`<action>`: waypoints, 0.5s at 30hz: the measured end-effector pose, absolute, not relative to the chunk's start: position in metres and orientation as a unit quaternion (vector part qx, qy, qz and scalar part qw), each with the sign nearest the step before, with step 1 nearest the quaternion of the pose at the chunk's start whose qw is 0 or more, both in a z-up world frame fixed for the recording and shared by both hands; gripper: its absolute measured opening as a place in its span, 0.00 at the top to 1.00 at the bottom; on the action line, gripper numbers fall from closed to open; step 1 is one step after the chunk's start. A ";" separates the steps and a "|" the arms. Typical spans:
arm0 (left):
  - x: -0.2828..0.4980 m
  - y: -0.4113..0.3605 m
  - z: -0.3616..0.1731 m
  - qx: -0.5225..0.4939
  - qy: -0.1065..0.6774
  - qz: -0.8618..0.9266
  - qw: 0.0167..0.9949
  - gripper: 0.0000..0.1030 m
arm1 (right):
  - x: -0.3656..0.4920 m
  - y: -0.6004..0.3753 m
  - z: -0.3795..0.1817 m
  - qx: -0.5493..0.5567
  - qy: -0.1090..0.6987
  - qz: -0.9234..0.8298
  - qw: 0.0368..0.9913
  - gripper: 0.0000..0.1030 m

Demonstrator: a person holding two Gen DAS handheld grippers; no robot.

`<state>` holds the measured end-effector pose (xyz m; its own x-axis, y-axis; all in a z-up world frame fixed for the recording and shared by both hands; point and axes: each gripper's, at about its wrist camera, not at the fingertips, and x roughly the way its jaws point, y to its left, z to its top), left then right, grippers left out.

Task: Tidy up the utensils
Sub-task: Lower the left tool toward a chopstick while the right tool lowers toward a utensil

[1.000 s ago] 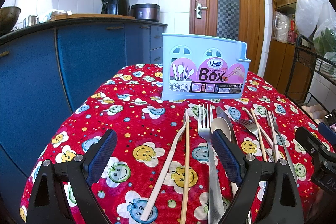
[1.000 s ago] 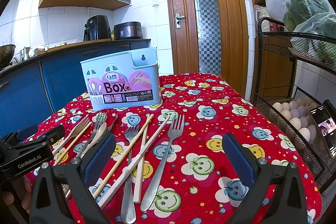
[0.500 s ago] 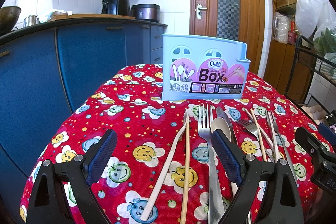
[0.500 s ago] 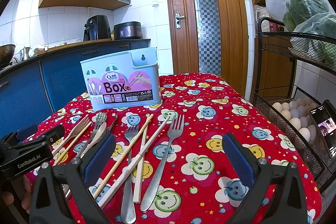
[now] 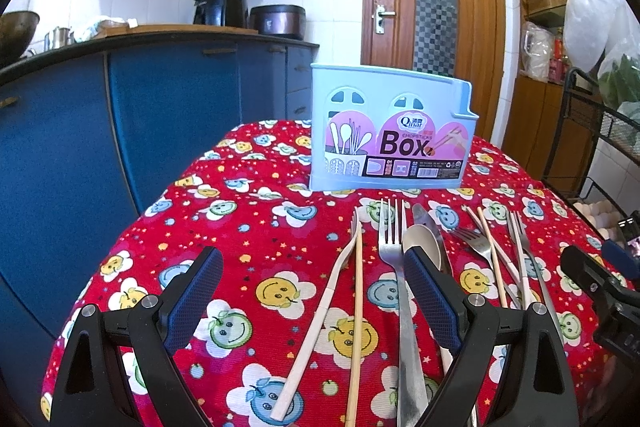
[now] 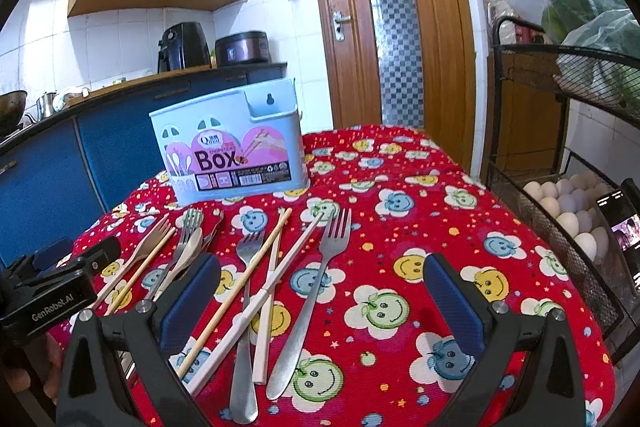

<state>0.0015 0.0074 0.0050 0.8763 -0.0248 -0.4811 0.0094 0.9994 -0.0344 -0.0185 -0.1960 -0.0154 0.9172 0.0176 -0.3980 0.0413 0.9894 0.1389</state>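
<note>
Left wrist view: left gripper (image 5: pixel 312 301) jaws spread wide, holding nothing. Right gripper (image 6: pixel 320 301) likewise (wide, empty). Steel forks (image 6: pixel 308 303), a steel spoon (image 5: pixel 422 247) and pale wooden chopsticks (image 6: pixel 240 287) all lie loose on the red smiley-flower tablecloth (image 6: pixel 500 247); the pale blue plastic utensil box (image 5: pixel 390 131) stands behind them. Judged progress: nothing sorted yet. Blue kitchen cabinets (image 5: pixel 168 115) and a wooden door (image 6: pixel 396 27) lie beyond.
</note>
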 end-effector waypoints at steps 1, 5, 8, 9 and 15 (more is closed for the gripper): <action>0.002 0.009 0.006 -0.016 0.253 -0.011 0.967 0.11 | -0.016 -0.198 -0.015 0.075 0.212 -0.002 0.974 0.00; 0.008 0.014 0.011 -0.019 0.270 -0.021 0.962 0.11 | -0.005 -0.206 -0.010 0.090 0.246 0.009 0.965 0.00; 0.012 0.019 0.014 -0.019 0.280 -0.023 0.959 0.11 | 0.001 -0.210 -0.005 0.091 0.264 0.017 0.960 0.00; 0.014 0.020 0.015 -0.018 0.283 -0.024 0.959 0.11 | 0.004 -0.211 -0.003 0.089 0.270 0.019 0.959 0.00; 0.029 0.024 0.017 -0.009 0.308 -0.028 0.951 0.11 | 0.021 -0.215 0.002 0.072 0.308 0.038 0.948 0.07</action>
<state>0.0285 0.0235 0.0172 0.8090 -0.0584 -0.5850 0.0472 0.9983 -0.0343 0.0211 -0.2146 0.0023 0.8073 0.1168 -0.5785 -0.0281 0.9867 0.1600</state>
